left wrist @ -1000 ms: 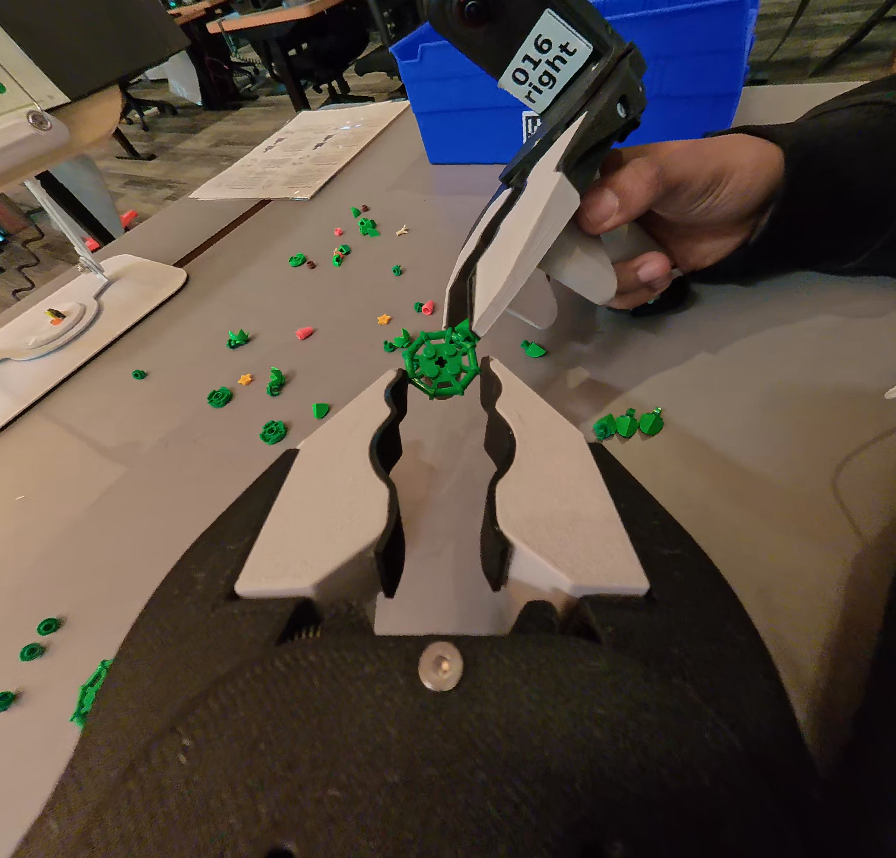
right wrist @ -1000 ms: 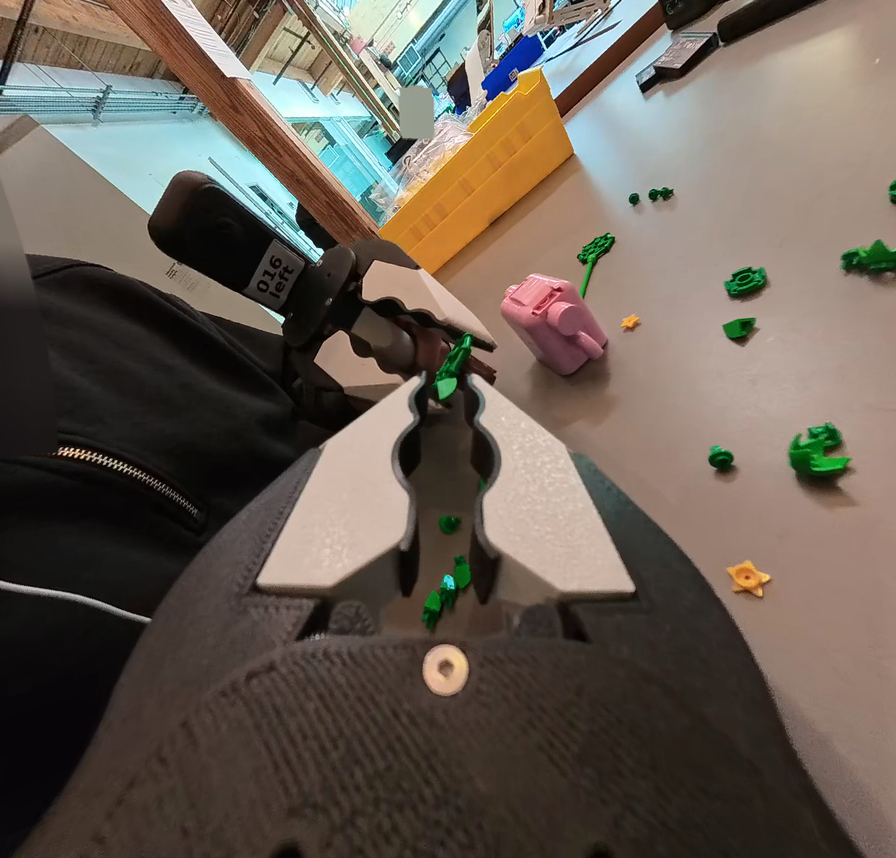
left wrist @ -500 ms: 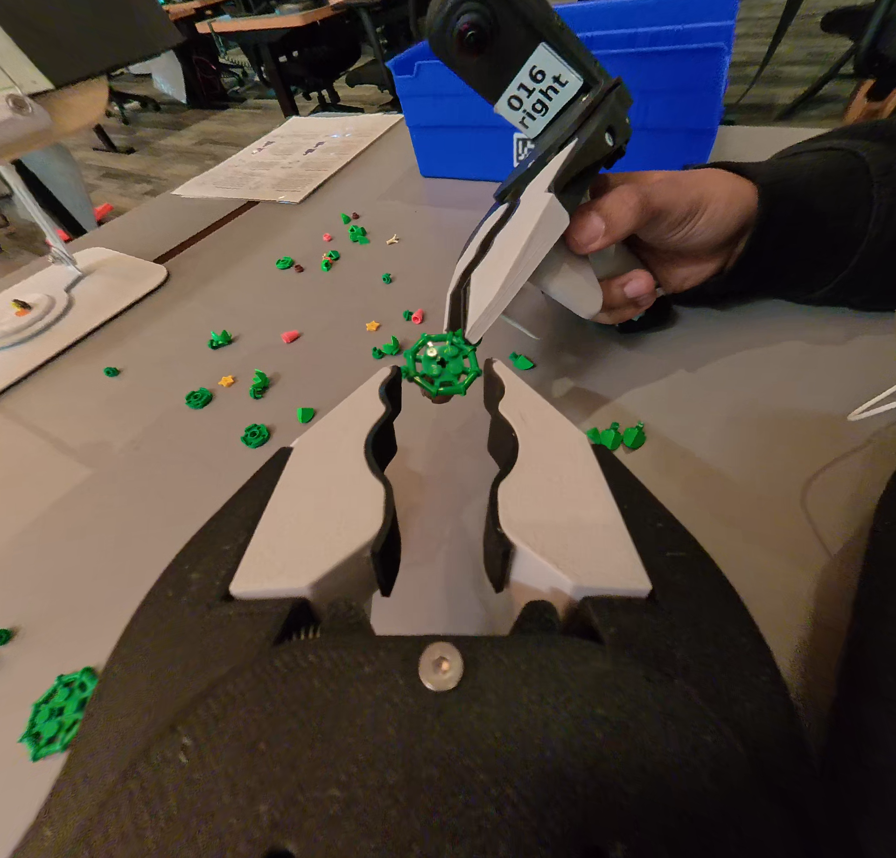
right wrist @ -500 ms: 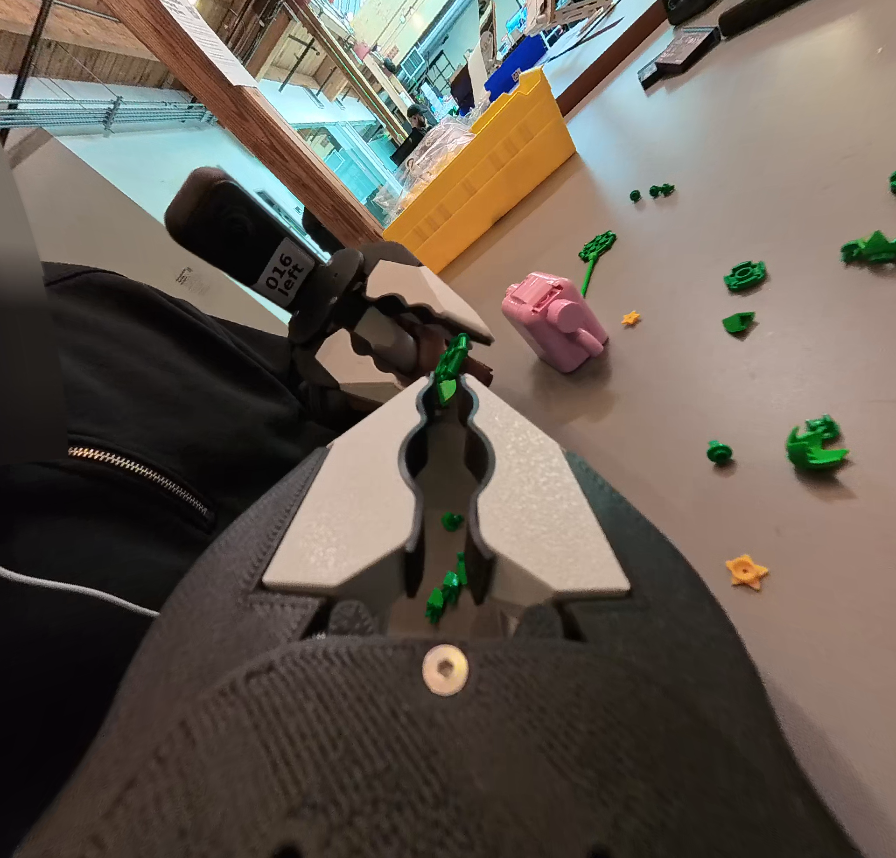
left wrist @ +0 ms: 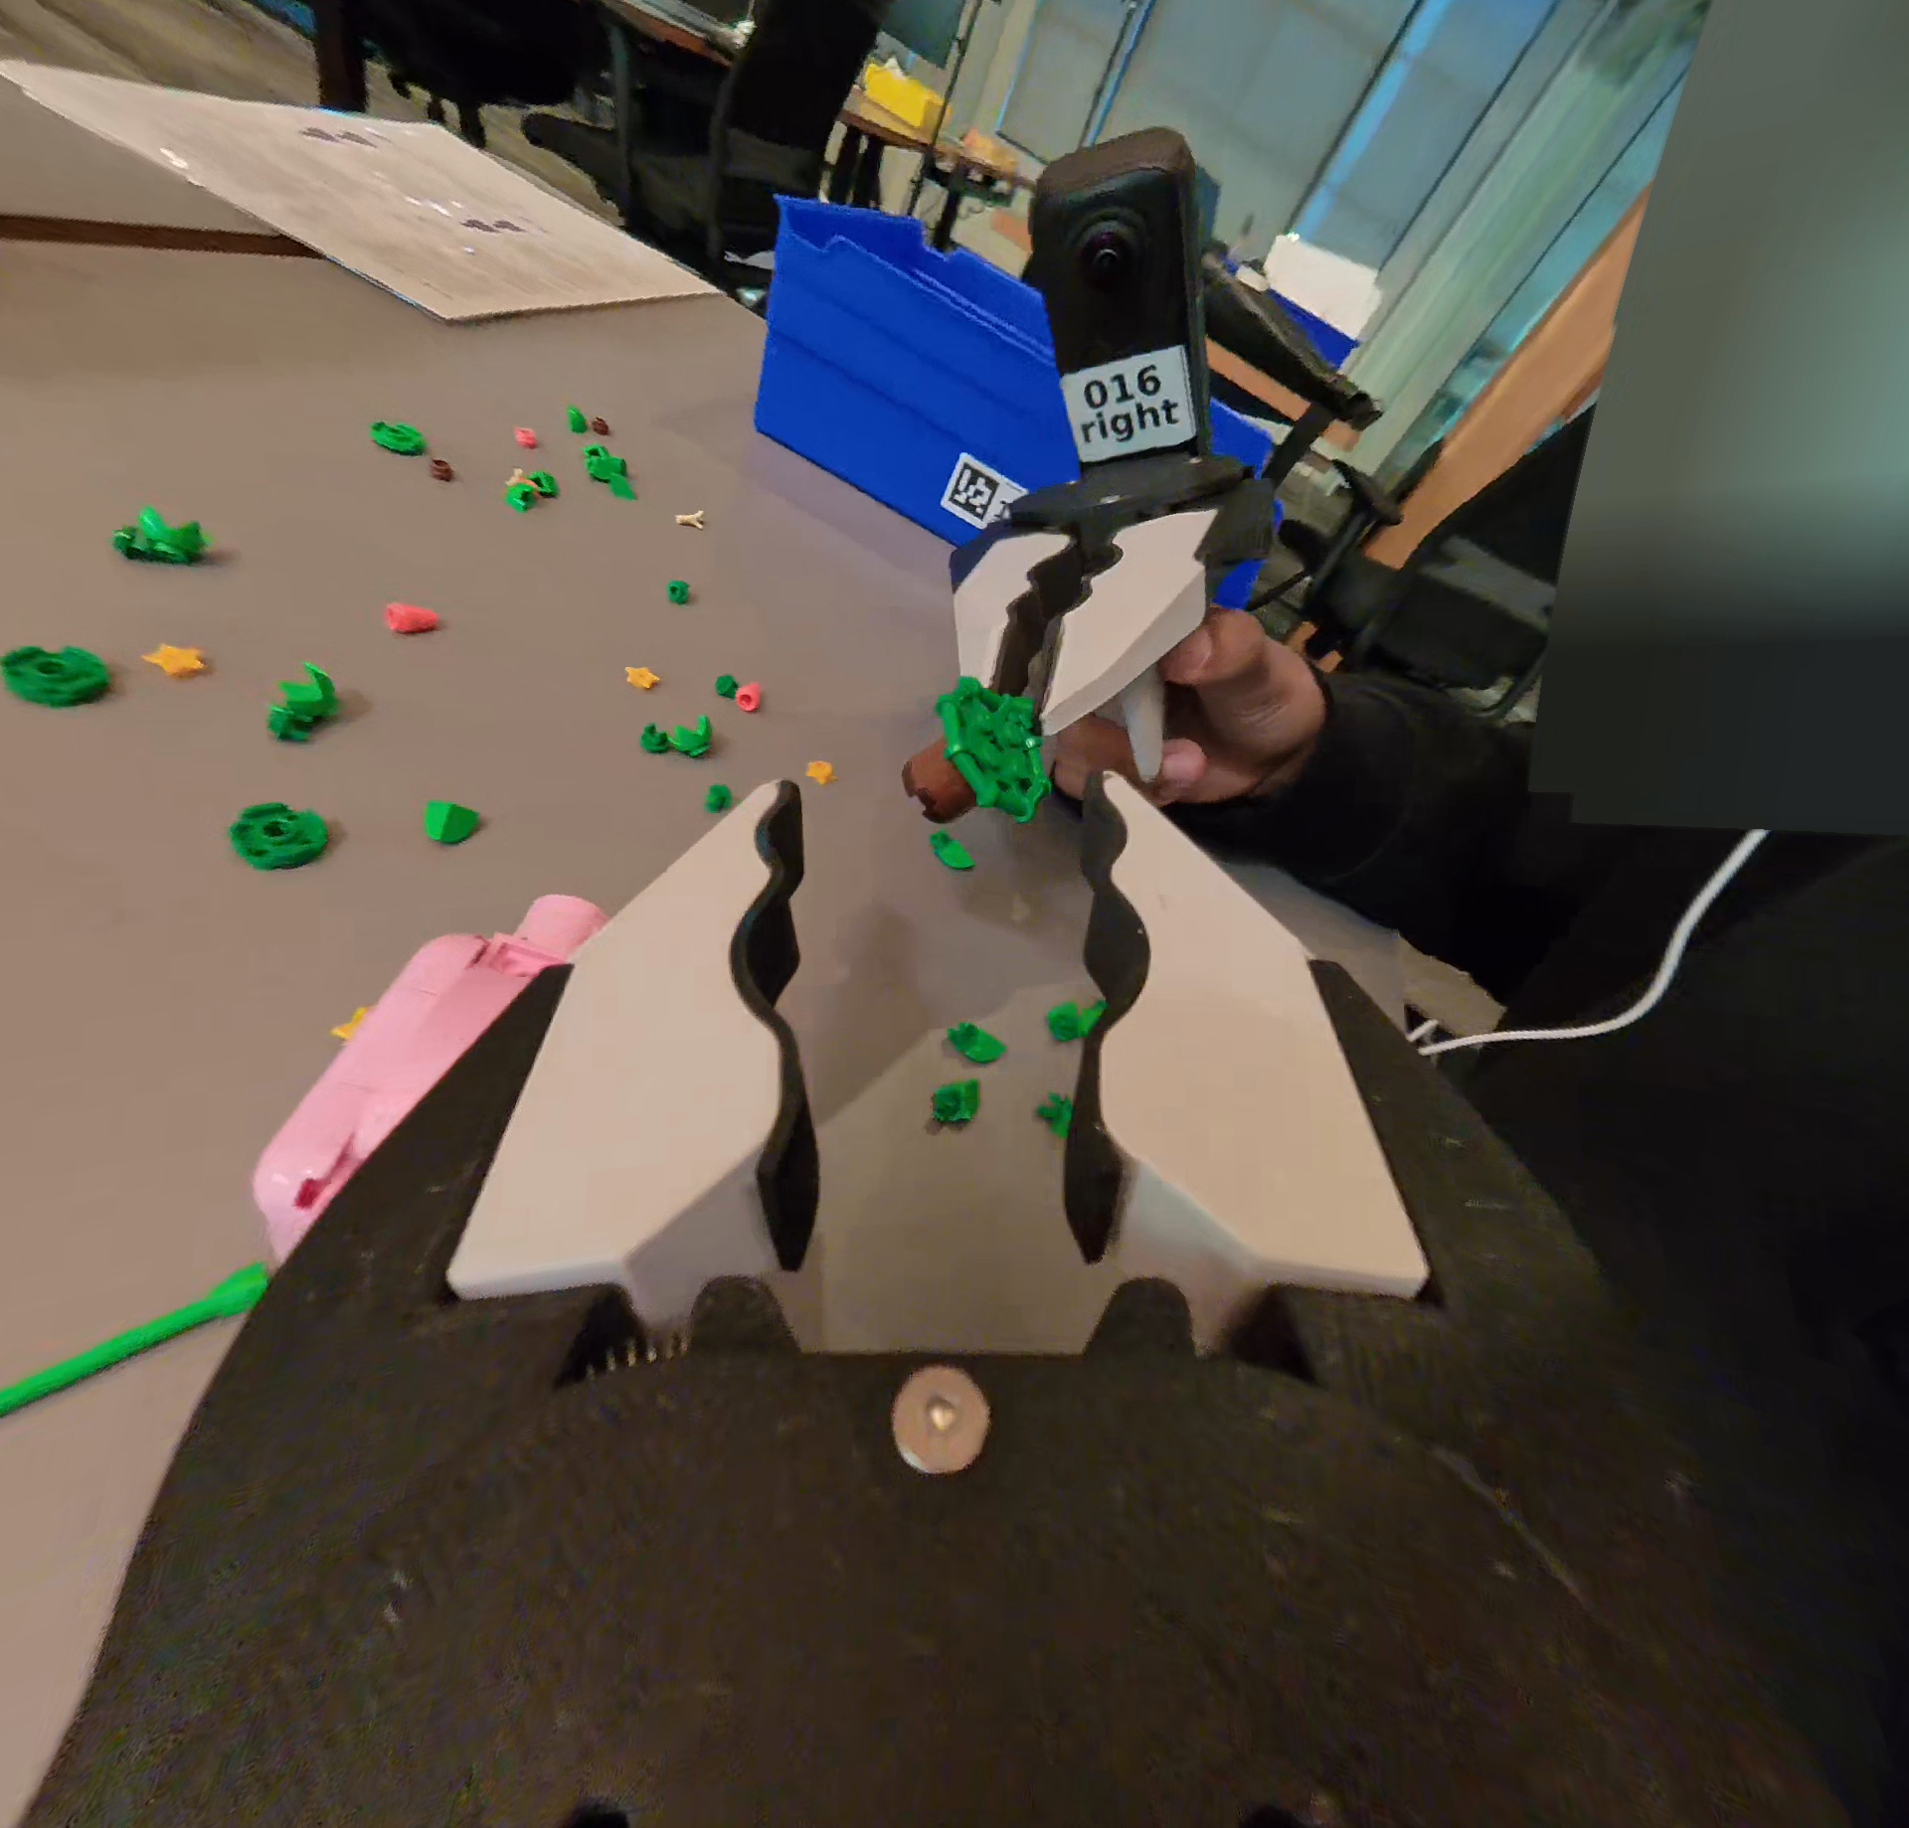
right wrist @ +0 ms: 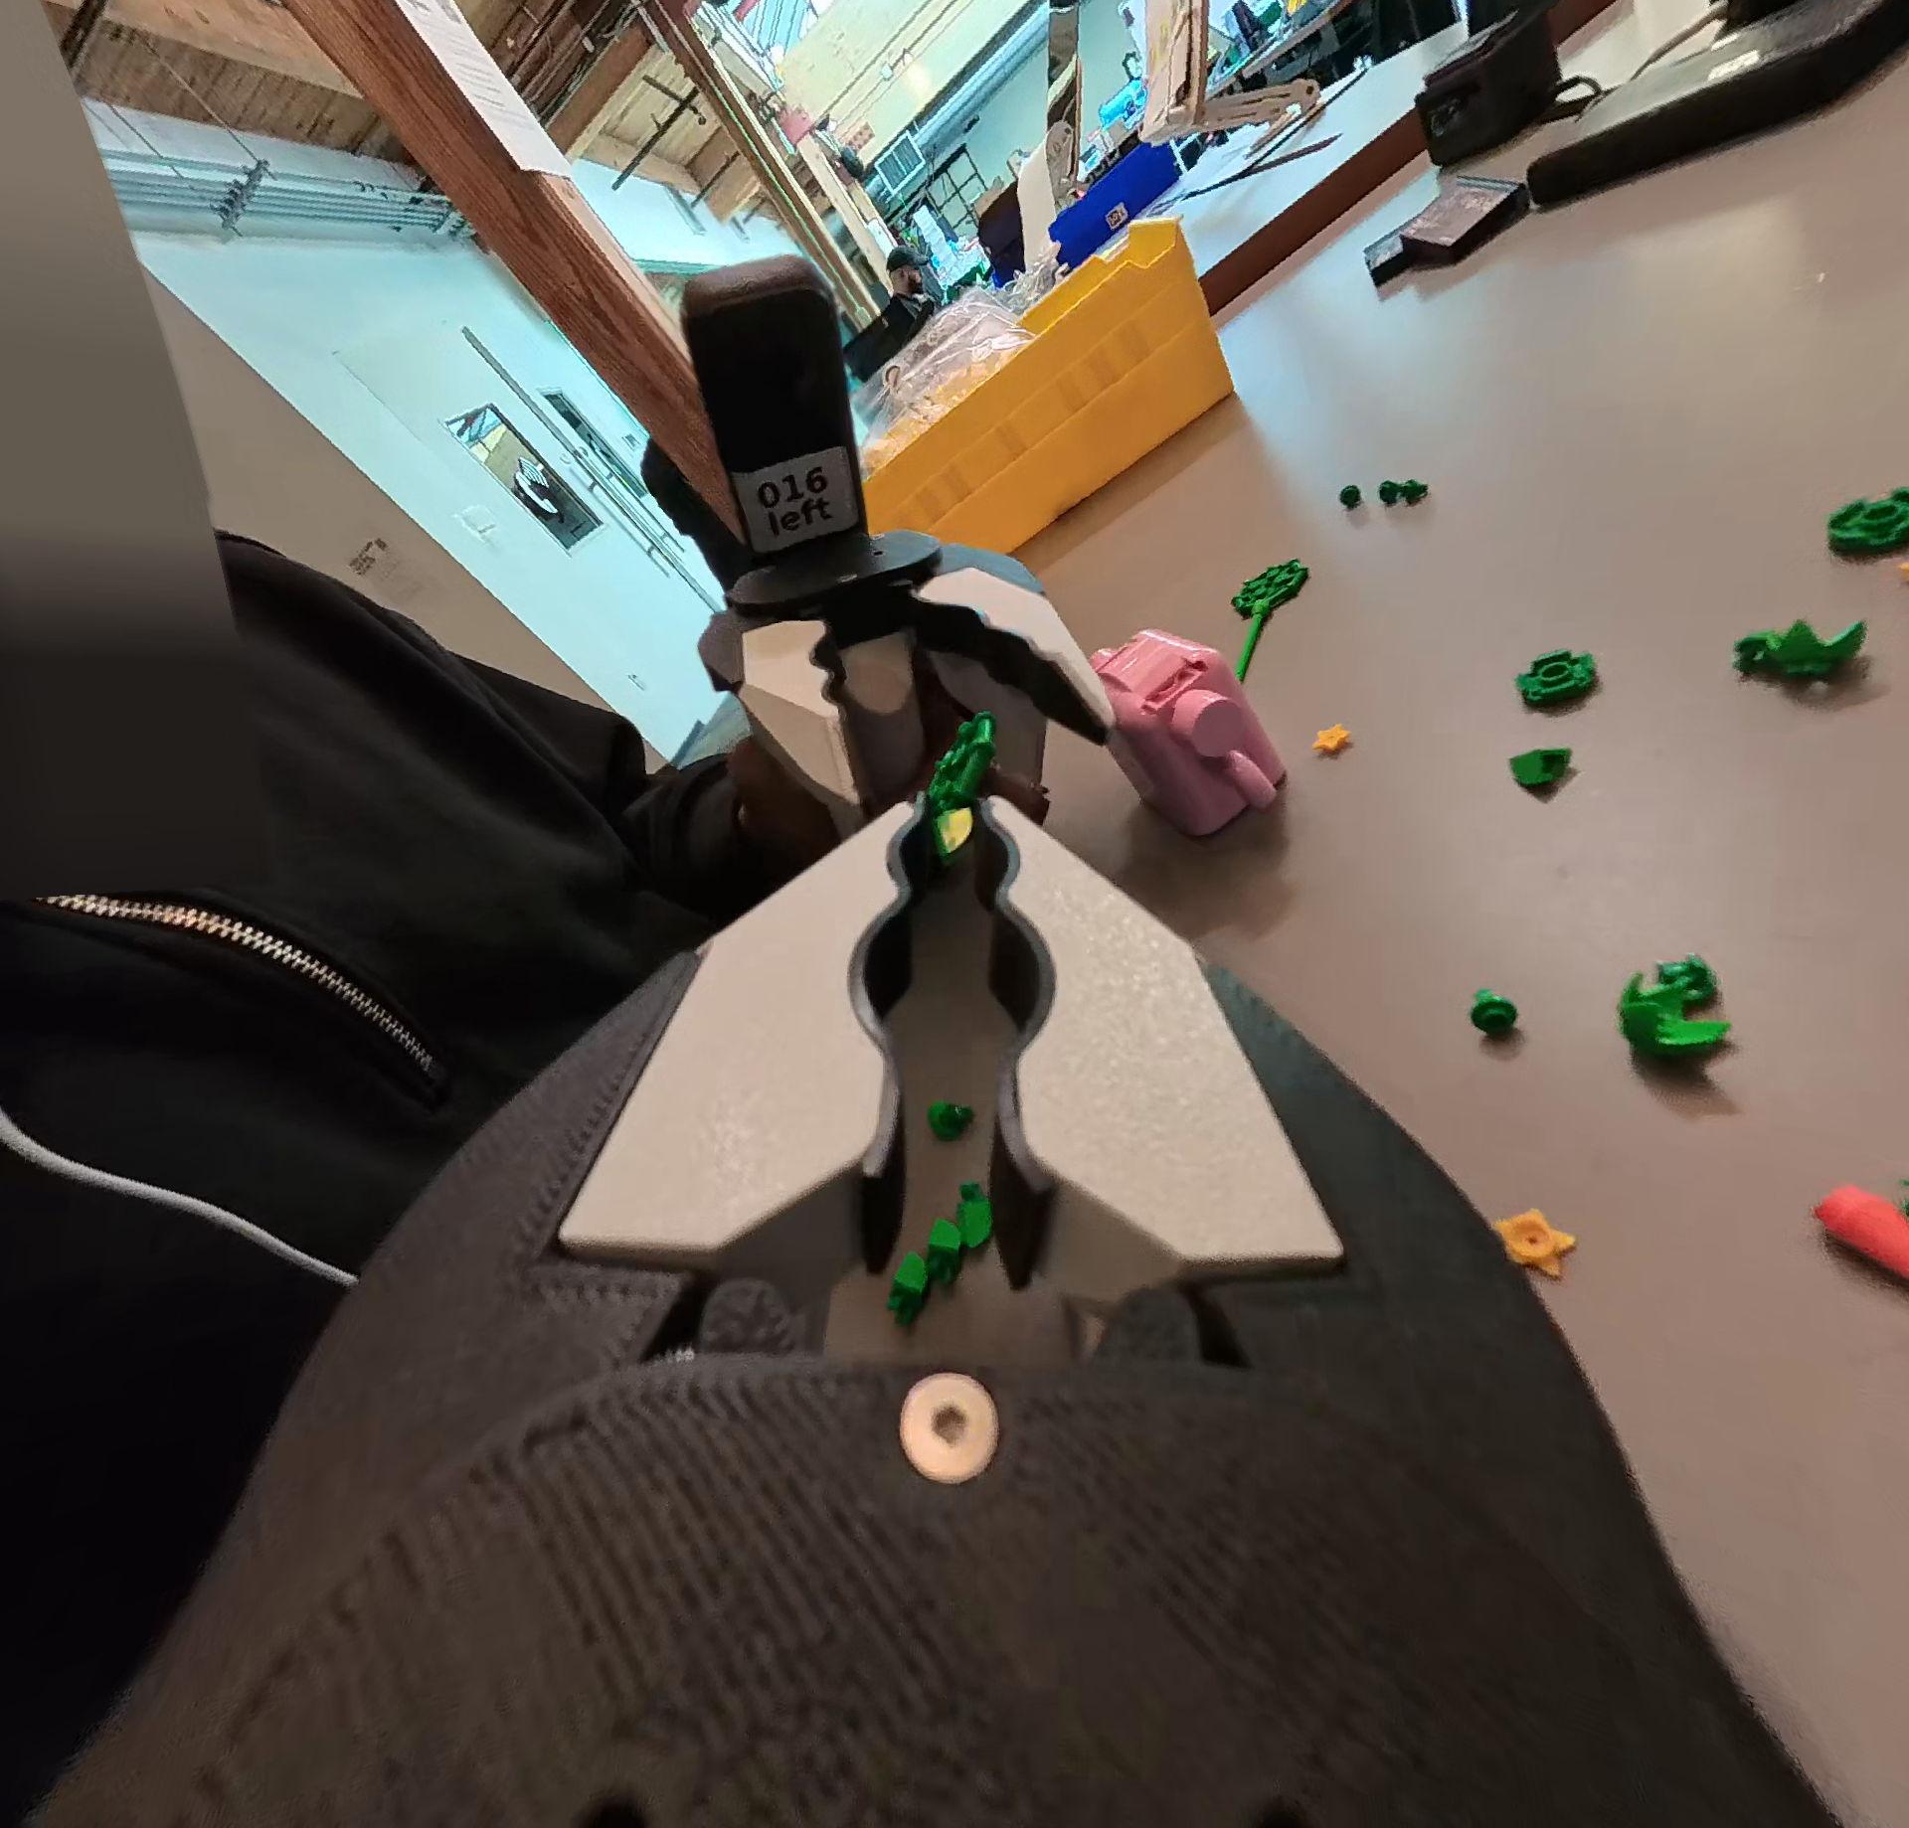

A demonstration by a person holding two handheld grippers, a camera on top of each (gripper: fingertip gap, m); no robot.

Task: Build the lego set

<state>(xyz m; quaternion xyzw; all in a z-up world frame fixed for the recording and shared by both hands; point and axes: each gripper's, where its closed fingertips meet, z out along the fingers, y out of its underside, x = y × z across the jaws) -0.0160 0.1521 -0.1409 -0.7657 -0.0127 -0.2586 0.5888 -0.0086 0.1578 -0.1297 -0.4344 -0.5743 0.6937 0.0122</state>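
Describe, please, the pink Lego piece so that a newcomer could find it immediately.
Start at the grey table and the yellow bin on it. Nearer the camera than the bin, beside the left gripper, sits the pink Lego piece. It is a chunky block with a round knob, far bulkier than the small green bits scattered around.

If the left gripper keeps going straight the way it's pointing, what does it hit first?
Probably the green web-shaped lego piece on its brown stub, held by the right gripper just ahead of the open left gripper; depth is uncertain.

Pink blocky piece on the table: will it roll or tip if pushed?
Pink piece looks boxy with flat faces, so it likely slides rather than rolls. Its protruding round nub may make it pivot. Smooth plastic, probably light; jaws could slip.
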